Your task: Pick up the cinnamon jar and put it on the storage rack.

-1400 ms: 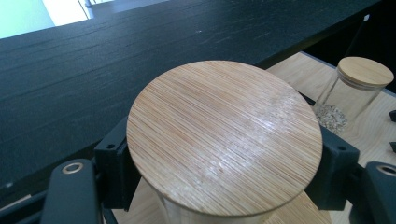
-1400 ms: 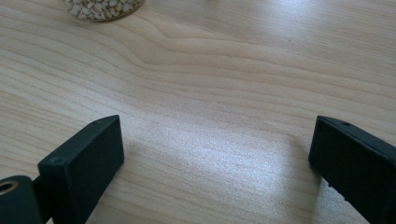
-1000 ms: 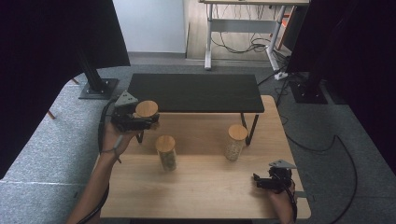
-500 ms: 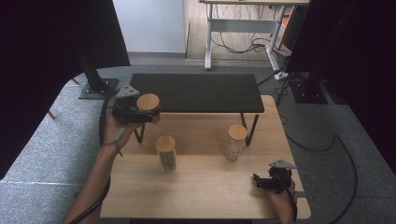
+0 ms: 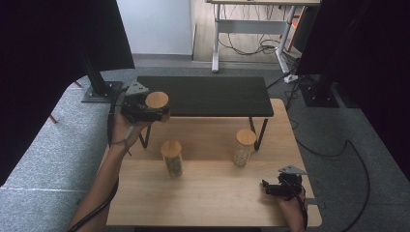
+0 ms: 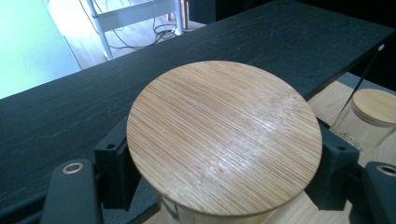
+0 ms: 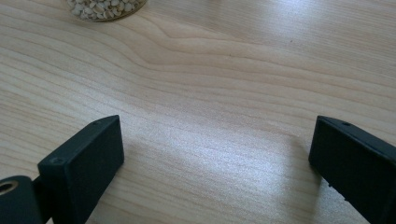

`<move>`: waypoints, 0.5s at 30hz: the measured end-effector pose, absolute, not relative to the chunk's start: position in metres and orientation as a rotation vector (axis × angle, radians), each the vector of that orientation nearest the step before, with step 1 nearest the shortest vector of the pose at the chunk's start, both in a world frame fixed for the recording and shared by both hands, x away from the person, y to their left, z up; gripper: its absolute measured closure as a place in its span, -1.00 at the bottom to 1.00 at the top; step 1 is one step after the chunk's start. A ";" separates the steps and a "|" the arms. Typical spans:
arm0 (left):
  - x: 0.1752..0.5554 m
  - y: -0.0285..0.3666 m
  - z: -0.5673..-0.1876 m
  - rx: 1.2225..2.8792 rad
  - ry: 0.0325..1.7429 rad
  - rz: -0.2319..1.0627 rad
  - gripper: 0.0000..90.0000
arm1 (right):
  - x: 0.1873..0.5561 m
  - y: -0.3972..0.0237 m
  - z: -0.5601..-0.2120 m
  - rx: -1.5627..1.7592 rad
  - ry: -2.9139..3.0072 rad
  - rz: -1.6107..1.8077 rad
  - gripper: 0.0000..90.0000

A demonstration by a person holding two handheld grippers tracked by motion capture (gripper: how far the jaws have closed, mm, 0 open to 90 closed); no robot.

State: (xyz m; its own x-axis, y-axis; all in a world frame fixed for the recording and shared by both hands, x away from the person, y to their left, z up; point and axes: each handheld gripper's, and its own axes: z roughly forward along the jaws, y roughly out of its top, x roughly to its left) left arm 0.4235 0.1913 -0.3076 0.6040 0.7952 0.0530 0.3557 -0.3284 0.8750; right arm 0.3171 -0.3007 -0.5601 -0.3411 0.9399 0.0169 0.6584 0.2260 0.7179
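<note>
jar (image 5: 156, 101) with the bamboo lid is in the left gripper (image 5: 145, 108), lifted off the counter (image 5: 203, 203) and sitting at the left front edge of the black shelf (image 5: 208, 94). in the left gripper view the lid (image 6: 224, 137) sits between the two jaws, which are clamped on the jar body just under it. glass below the lid is mostly hidden, can't tell what's inside.

two more jars stand on the counter in front of the shelf: one left of centre (image 5: 172, 157), one to the right by the shelf leg (image 5: 243, 146), well apart from each other. the right one holds pale grains, its base shows in the right gripper view (image 7: 107, 8).

right gripper (image 5: 280, 187) rests low at the near right corner of the counter, jaws apart, nothing between them, bare wood under it.

risks, my read:
- grip is high on smooth glass, close under the lid. jar could slip or swing if the hand tilts.
- if it's headed onto the shelf, the base could clip the shelf edge and knock it out of the jaws.
- set down too near the edge, it tips back off towards the jar below.
</note>
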 end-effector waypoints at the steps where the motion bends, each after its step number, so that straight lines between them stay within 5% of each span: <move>1: 0.425 0.191 -0.308 1.923 0.919 0.612 -0.44 | 0.317 -0.301 -0.560 1.471 2.083 0.897 -0.93; 15: 0.446 0.187 -0.310 1.905 0.952 0.655 -0.44 | 0.317 -0.301 -0.560 1.467 2.087 0.900 -0.93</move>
